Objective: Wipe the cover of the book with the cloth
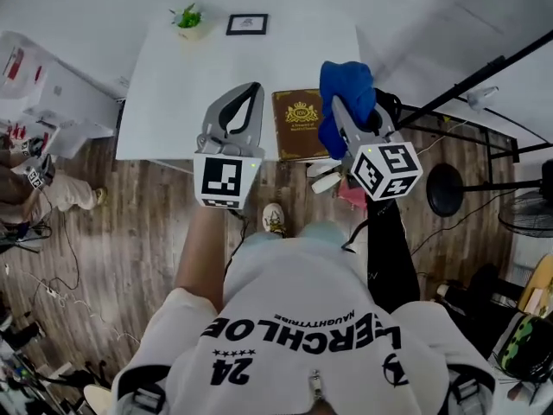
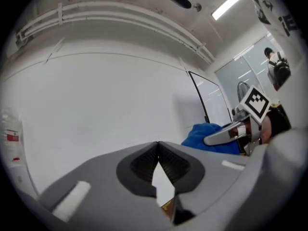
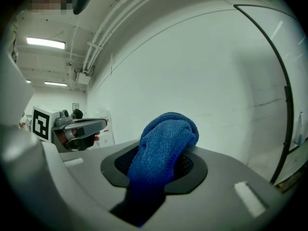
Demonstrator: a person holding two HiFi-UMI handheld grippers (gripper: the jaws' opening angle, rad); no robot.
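A brown book (image 1: 299,124) with a gold emblem lies at the near edge of the white table (image 1: 173,85). My right gripper (image 1: 340,102) is shut on a blue cloth (image 1: 344,93), held up above the book's right side; in the right gripper view the cloth (image 3: 163,148) bulges out between the jaws. My left gripper (image 1: 249,93) is shut with nothing in it, raised left of the book; its tips (image 2: 158,144) meet. A sliver of the book (image 2: 168,206) shows low between the jaws. The cloth (image 2: 211,136) and the right gripper appear at the right of the left gripper view.
A small potted plant (image 1: 189,17) and a framed picture (image 1: 247,24) stand at the table's far edge. A black stand (image 1: 484,89) and a fan (image 1: 529,210) are on the right. Wooden floor, cables and white furniture (image 1: 43,89) lie to the left.
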